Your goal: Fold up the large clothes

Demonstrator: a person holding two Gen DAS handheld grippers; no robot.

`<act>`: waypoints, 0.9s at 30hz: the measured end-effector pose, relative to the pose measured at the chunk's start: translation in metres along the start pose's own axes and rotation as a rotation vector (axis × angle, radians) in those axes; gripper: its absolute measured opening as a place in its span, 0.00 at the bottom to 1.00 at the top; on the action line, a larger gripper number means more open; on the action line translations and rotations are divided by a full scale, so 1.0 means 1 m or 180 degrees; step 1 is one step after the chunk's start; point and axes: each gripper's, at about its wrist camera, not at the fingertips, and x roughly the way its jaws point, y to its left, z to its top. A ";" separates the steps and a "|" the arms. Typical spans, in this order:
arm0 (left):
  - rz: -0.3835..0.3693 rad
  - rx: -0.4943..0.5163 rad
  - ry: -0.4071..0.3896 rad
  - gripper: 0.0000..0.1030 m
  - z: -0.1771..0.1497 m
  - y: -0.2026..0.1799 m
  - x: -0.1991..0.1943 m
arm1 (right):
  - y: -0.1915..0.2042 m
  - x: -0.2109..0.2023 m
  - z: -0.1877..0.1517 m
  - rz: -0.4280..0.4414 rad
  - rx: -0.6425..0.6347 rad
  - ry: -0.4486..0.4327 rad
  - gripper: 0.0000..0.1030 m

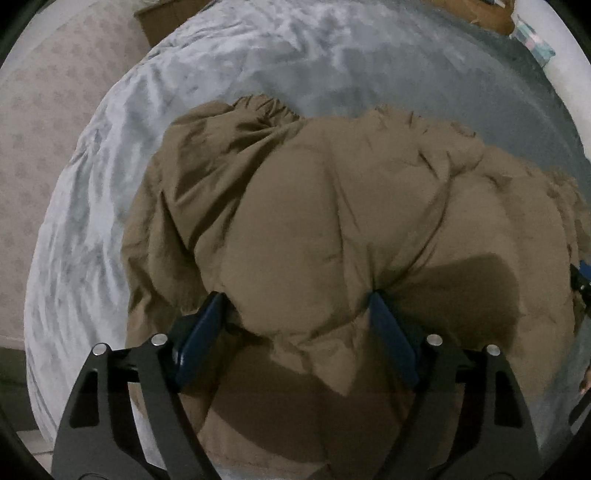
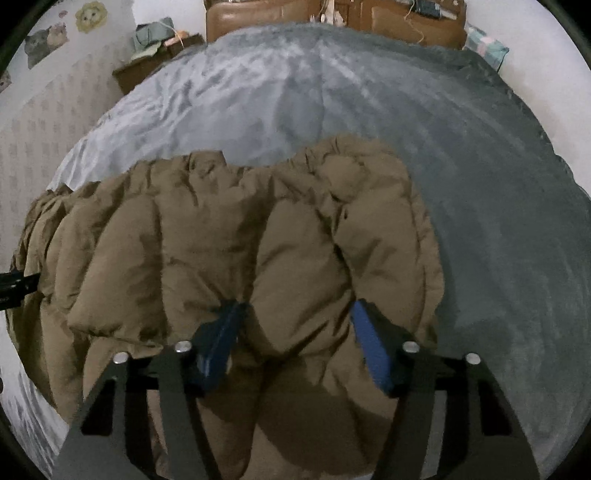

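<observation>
A puffy brown quilted jacket (image 1: 332,206) lies on a bed with a grey-blue blanket (image 1: 258,62). My left gripper (image 1: 297,299) stands wide open, its blue fingers (image 1: 201,332) pressed into the jacket's near edge, a thick fold of padding between them. In the right wrist view the same jacket (image 2: 207,236) fills the lower left. My right gripper (image 2: 295,308) is also wide open, with a padded section of the jacket bulging between its blue fingers (image 2: 369,347). Neither pair of jaws is closed on the cloth. The other gripper shows as a dark tip at each view's edge.
The blanket (image 2: 406,122) stretches far ahead and to the right. A brown headboard (image 2: 280,14) and a cluttered nightstand (image 2: 155,59) stand at the back. A patterned wall (image 1: 48,122) runs along the left. A checked pillow (image 2: 484,46) lies at the far right.
</observation>
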 end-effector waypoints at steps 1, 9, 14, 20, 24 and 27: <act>0.0013 0.0038 0.0042 0.78 0.003 -0.002 0.004 | 0.000 0.003 0.002 -0.0006 0.0007 0.0031 0.52; 0.0164 0.0196 0.0245 0.80 0.024 -0.017 0.039 | 0.005 0.044 0.017 -0.0120 0.0043 0.0338 0.51; 0.0150 0.0234 0.0375 0.84 0.037 -0.019 0.058 | 0.003 0.068 0.028 -0.0078 0.0086 0.0557 0.51; 0.0219 0.0329 0.0466 0.87 0.046 -0.026 0.074 | 0.004 0.090 0.034 -0.0082 0.0094 0.0734 0.51; 0.0238 0.0348 0.0465 0.90 0.050 -0.026 0.083 | 0.008 0.098 0.038 -0.0105 0.0088 0.0772 0.52; 0.0251 0.0338 0.0465 0.90 0.051 -0.025 0.083 | 0.008 0.100 0.038 -0.0106 0.0125 0.0783 0.52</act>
